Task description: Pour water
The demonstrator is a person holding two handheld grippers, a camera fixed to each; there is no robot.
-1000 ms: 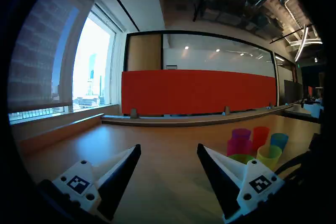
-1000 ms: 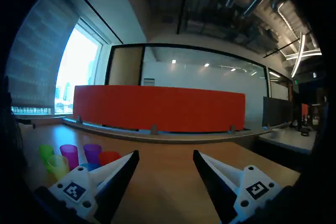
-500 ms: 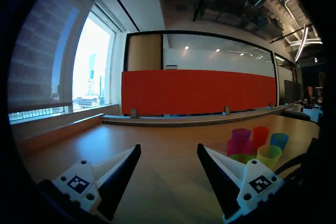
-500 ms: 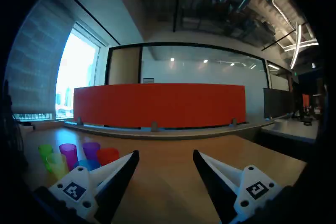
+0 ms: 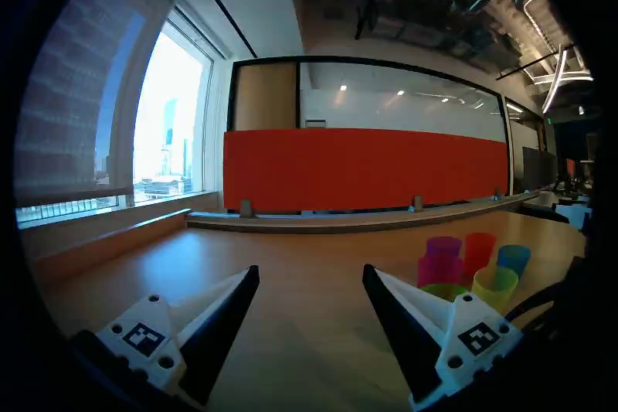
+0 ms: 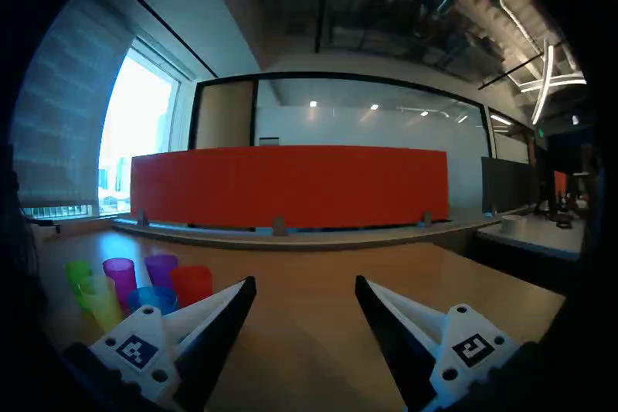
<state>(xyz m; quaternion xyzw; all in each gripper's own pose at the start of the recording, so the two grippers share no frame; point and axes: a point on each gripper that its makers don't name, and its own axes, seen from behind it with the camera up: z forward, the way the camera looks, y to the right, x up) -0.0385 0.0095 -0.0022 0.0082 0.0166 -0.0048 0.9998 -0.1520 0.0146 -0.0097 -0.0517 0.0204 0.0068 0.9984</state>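
Coloured cups [image 5: 439,267] — clustered on the wooden worktop [image 5: 309,250], between the claws, nearest ones part-hidden behind fingers. Left claw [image 5: 310,268], right claw [image 6: 303,280] — both spread. Orange partition [image 5: 363,168] at far edge.

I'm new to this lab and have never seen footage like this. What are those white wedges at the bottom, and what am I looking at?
No robot here: a person holds a two-jaw gripper in each hand, each carrying a fisheye camera that looks forward. The white wedges are the jaws. One picture looks along the left gripper, the other along the right gripper. Both stand open, holding nothing. On the wooden table stands a cluster of coloured plastic cups. Behind is a red partition.
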